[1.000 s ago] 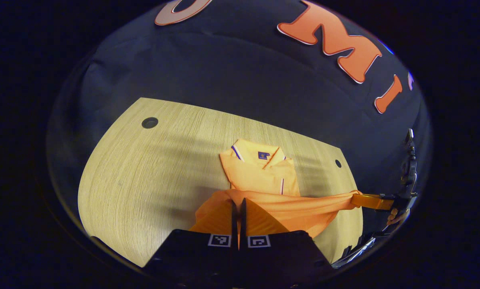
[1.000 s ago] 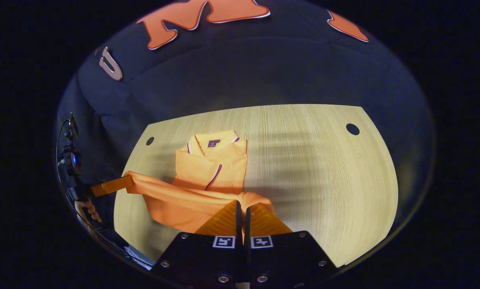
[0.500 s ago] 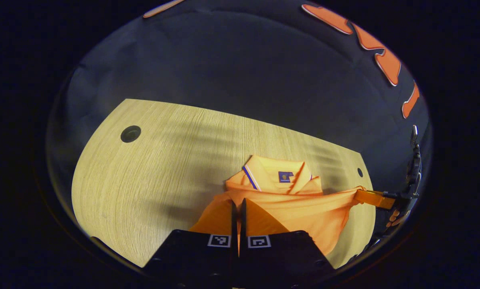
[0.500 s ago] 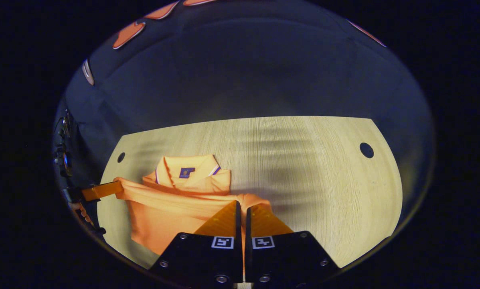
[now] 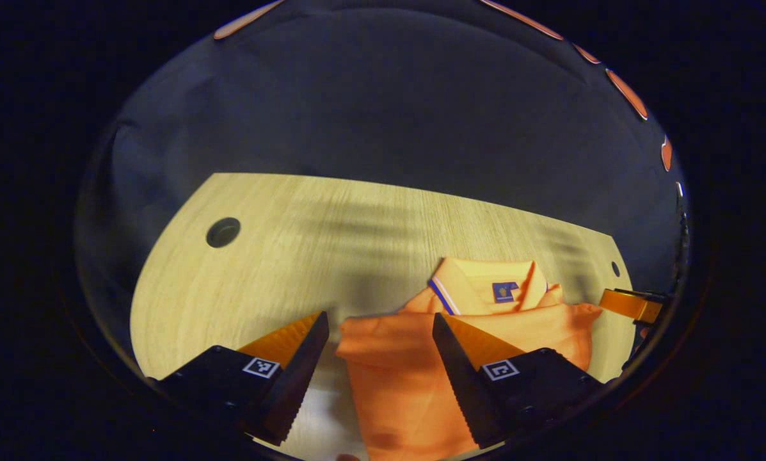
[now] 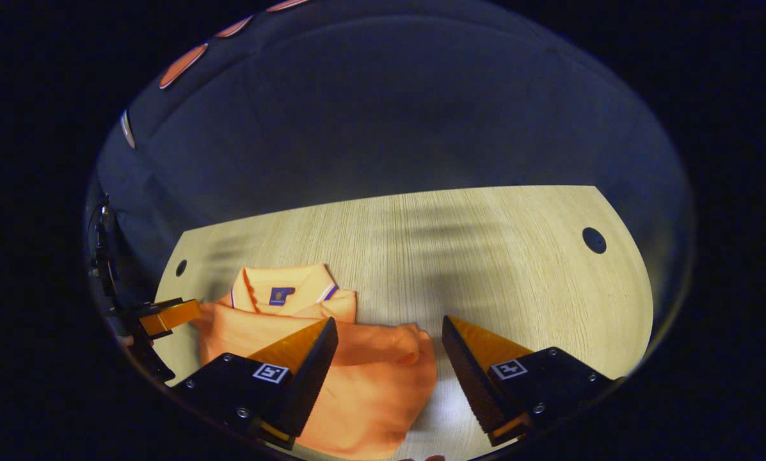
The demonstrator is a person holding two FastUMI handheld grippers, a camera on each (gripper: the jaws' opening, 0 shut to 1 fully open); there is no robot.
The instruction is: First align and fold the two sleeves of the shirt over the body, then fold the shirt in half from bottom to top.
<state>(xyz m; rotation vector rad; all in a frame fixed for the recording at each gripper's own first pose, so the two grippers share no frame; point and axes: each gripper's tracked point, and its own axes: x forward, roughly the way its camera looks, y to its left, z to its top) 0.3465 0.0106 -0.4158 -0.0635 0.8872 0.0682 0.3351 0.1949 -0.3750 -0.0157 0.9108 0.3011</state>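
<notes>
One orange polo shirt [image 5: 459, 349] lies on the light wooden table [image 5: 306, 250], folded bottom to top so that the doubled body covers all but the collar [image 5: 485, 288]. The collar sits at the far end, with a thin dark-and-white stripe along its edge and one small dark label inside the neck. In the right gripper view the same shirt [image 6: 357, 371] lies toward the near left of the table [image 6: 498, 256], its collar [image 6: 283, 291] again at the far side, and the folded edge makes a soft rounded ridge just below it.

The left gripper [image 5: 379, 320] has its two fingers spread wide apart and holds nothing; the folded fabric lies between and beneath them, and whether they touch it cannot be told. The right gripper [image 6: 389, 326] is likewise spread wide with nothing in its grasp, with the right edge of the fold lying between its fingers.

In the left gripper view the other gripper shows at the far right edge, just beside the shirt's right corner. In the right gripper view the other gripper shows at the left edge, just beside the shirt.

Two round holes are in the tabletop, one near each far corner [image 5: 223, 232] [image 5: 615, 269].
</notes>
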